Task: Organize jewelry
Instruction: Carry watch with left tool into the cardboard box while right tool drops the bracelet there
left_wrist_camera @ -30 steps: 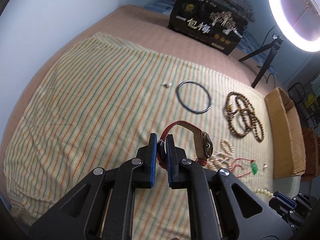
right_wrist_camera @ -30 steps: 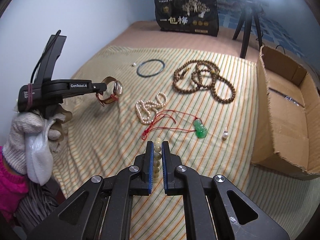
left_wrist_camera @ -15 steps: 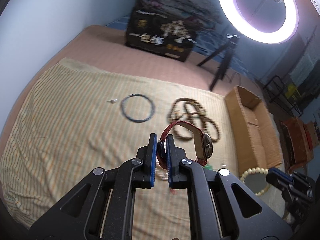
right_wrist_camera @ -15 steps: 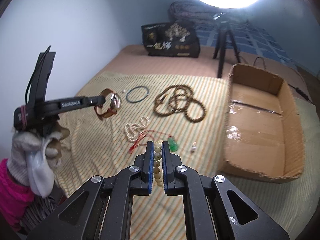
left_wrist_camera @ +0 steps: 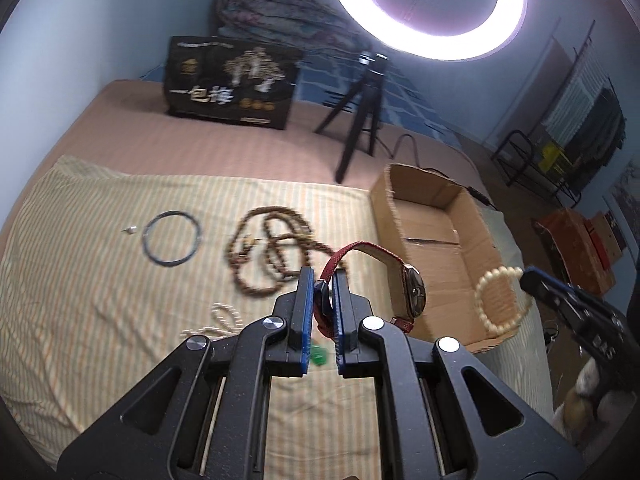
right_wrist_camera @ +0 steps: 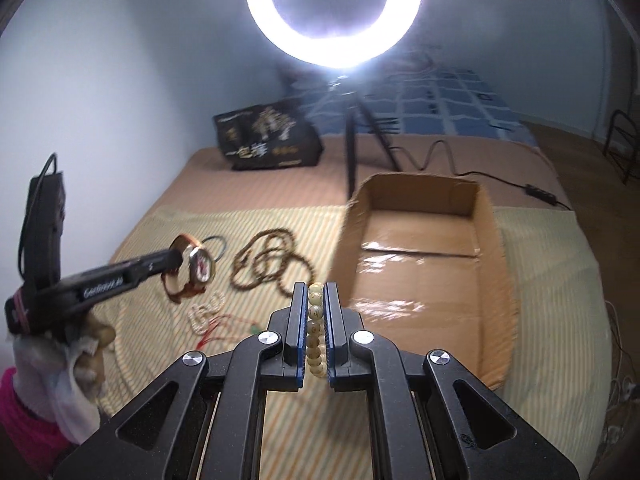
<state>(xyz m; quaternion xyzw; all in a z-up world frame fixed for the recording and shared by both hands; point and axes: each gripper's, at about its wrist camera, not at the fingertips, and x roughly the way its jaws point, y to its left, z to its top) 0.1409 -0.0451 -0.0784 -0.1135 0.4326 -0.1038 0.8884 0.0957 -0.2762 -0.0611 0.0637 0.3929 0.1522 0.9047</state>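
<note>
Both my hands have lifted up and swung toward the box (right_wrist_camera: 420,240), my left gripper (left_wrist_camera: 322,280) pinching the watch (left_wrist_camera: 412,292) by its red strap and my right gripper (right_wrist_camera: 314,292) pinching the bead bracelet (right_wrist_camera: 315,320), both near the box.

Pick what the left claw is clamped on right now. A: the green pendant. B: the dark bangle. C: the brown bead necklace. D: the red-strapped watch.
D: the left claw is shut on the red-strapped watch, its strap pinched between the blue pads, while the other pieces lie on the striped cloth.
</note>
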